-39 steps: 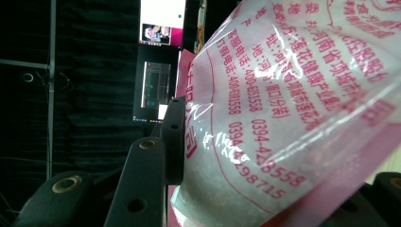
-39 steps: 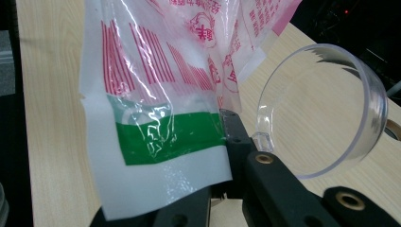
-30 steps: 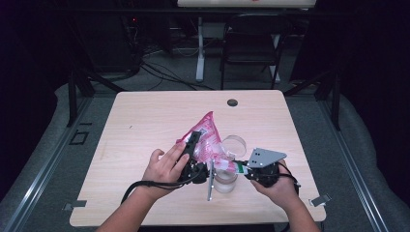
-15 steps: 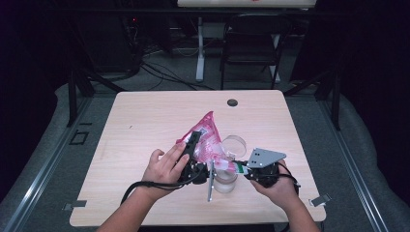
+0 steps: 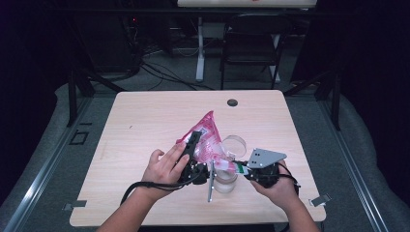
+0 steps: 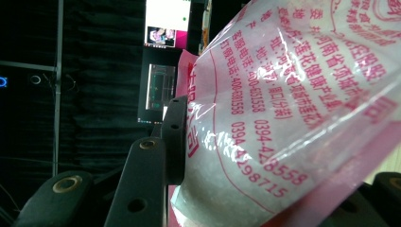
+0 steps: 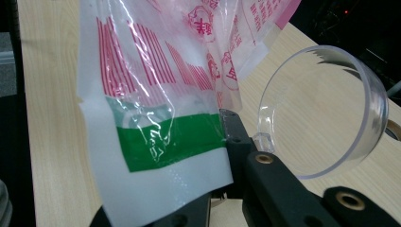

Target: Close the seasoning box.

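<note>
- Gripping the pink bag mid-body, the left gripper fingers are clamped
- Bag's green corner is pinched by right gripper fingers above the bench, near a clear cup

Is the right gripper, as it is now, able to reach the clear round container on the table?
Probably not yet. The right gripper is shut on the bag corner, so it is occupied, though the clear round container lies close beside it with nothing between.

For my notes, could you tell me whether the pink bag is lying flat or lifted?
Lifted: the pink bag hangs tilted between both grippers.
</note>
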A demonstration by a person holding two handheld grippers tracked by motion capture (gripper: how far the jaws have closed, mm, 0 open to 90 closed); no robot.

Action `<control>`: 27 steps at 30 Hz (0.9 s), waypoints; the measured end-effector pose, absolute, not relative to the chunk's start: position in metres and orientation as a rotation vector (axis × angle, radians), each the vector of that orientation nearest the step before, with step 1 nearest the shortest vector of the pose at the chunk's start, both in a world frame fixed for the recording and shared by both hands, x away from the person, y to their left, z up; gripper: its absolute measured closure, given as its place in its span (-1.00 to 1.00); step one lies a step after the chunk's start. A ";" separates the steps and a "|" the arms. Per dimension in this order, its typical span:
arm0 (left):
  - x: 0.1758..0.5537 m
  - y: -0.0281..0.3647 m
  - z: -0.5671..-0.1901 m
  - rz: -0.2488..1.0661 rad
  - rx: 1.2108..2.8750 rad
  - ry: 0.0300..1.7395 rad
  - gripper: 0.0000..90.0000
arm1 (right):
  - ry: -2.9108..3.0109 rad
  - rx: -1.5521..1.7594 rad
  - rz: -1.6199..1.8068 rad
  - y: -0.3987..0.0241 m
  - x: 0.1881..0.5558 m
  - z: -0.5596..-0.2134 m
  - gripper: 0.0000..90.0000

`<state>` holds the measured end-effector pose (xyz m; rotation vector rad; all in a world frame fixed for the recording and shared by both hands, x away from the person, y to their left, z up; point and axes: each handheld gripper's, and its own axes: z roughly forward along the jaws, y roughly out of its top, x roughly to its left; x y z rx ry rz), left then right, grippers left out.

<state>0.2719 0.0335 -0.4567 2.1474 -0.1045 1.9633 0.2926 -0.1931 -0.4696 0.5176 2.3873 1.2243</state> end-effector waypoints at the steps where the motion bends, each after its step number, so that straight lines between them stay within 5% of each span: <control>1: 0.272 0.033 -0.457 1.965 2.146 -0.105 0.45 | 2.388 0.518 1.225 -0.193 0.293 -0.470 1.00; 27: 0.272 0.032 -0.458 1.971 2.140 -0.120 0.45 | 2.406 0.526 1.209 -0.194 0.295 -0.474 1.00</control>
